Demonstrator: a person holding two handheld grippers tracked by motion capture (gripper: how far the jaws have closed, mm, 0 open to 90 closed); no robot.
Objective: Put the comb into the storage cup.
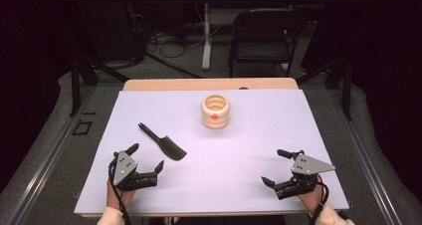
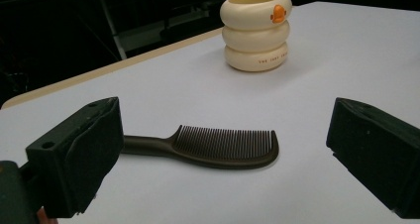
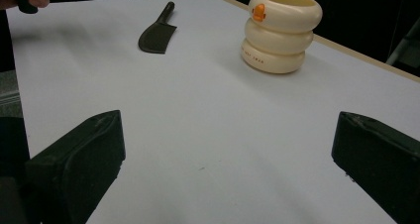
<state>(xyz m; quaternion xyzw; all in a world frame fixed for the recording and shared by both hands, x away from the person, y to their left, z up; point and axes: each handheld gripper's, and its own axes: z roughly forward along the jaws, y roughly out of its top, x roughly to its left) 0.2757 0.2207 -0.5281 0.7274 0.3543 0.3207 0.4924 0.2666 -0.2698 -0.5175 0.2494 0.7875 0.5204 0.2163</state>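
White tabletop ahead: comb lies left of centre, handle toward the far-left corner, just beyond my released left claw; right claw, also released, sits well apart.

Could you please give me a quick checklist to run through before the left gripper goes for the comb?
1. Left gripper jaws open wide: ok.
2. Comb lies flat on the mat, nothing on it: ok.
3. Comb sits ahead of the left jaws, between them in the left gripper view: ok.
4. Cup stands apart from the comb: ok.
5. Right gripper open, well off to the side: ok.
6. Whether the comb will slide on the mat: cannot tell.
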